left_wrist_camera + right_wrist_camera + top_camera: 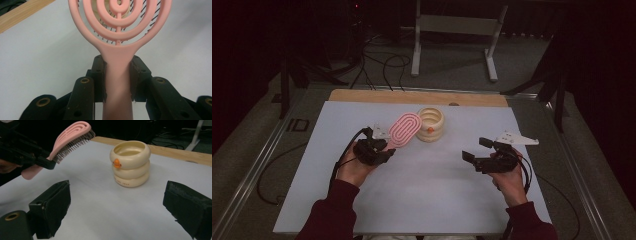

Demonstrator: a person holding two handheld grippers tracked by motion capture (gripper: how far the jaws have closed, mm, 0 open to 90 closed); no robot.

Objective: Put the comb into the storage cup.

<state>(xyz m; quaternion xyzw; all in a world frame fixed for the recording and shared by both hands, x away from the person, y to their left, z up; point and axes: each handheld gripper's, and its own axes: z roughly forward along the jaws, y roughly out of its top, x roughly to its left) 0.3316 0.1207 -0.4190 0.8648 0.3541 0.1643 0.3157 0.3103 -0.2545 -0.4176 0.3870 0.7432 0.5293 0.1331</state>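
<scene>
A pink hairbrush with ring-shaped ribs is lifted off the table, its bristles facing down. My left gripper is shut on its handle, both pads pressed against the sides. In the right gripper view the hairbrush hangs at the upper left, tilted up toward a cream ringed cup with an orange beak on its side. That cup stands upright on the white mat just right of the brush head. My right gripper hovers open at the right, jaws wide apart with nothing between them, pointing toward the cup.
A white mat covers the table, with a wooden strip along the far edge. Beyond the table stand a white frame and cables on the floor. Metal rails run along both sides.
</scene>
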